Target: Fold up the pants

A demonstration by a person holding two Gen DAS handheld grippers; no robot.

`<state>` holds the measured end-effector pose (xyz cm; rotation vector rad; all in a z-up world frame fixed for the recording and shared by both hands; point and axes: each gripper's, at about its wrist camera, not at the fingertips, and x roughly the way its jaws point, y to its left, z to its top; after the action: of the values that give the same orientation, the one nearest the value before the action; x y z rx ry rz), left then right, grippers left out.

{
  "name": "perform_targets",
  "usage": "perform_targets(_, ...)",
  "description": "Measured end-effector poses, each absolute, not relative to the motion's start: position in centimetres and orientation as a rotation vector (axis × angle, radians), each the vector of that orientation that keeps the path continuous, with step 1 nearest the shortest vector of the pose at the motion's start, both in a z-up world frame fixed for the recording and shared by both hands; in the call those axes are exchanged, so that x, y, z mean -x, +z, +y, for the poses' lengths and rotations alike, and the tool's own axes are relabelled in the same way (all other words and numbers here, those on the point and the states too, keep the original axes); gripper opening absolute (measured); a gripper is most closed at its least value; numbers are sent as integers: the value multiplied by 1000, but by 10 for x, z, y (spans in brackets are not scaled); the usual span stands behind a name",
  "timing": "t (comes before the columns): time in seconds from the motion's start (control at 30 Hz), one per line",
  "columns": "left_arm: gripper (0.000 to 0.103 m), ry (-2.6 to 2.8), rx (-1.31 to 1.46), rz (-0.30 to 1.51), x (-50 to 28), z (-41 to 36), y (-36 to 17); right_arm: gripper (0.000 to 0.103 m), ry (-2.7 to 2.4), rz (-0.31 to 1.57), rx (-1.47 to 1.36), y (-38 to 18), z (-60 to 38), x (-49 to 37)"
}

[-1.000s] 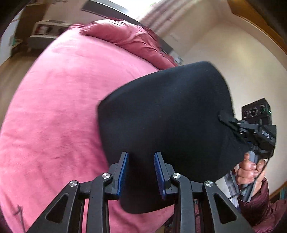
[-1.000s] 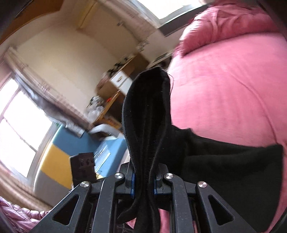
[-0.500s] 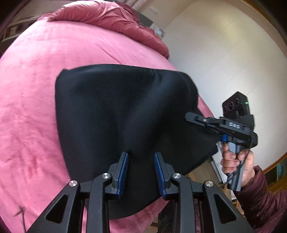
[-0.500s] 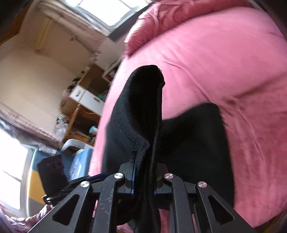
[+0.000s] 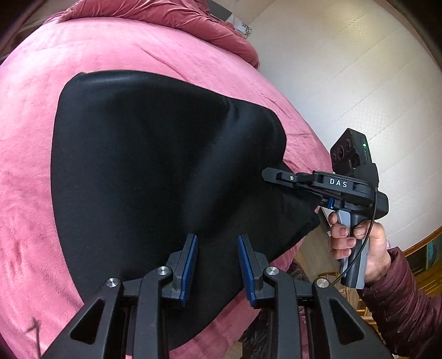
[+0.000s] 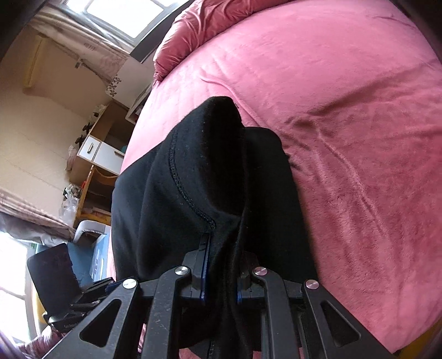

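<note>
Mid-fold: black pants (image 5: 154, 165) draped over pink bed (image 5: 27, 179). My right claw (image 6: 221, 272) pinching bunched edge; my left claw (image 5: 217, 262) part-spread astride cloth, grip unclear. Next, probably: lay edge flat, align, let go.

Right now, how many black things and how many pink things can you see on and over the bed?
Black: 3, the pants, the left gripper and the right gripper.
Pink: 2, the bed cover and the rumpled duvet.
Total: 5.

right claw (image 6: 221, 272) pinching black pants (image 6: 204, 171), pink bed (image 6: 345, 116)
</note>
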<state>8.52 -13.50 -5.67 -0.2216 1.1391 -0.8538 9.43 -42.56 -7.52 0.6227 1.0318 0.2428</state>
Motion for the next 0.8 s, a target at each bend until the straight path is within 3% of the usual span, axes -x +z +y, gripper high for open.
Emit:
perform_targets(0.2,30,-854,255,1103,-76,-109,-38,26,180,955,-604,-42,-441,-66)
perform_targets(0.43,30,-830,260,1037,-66,-83,-23,26,240,950,-616,-6,-434,-13)
perform_targets(0.77,30,-776,229,1016,-65,-69,-22,26,157,1033,-686,-40,-414,-18)
perform_targets(0.8,30,-774,227,1016,-65,-67,-21,20,147,1031,-676,-40,-413,-20)
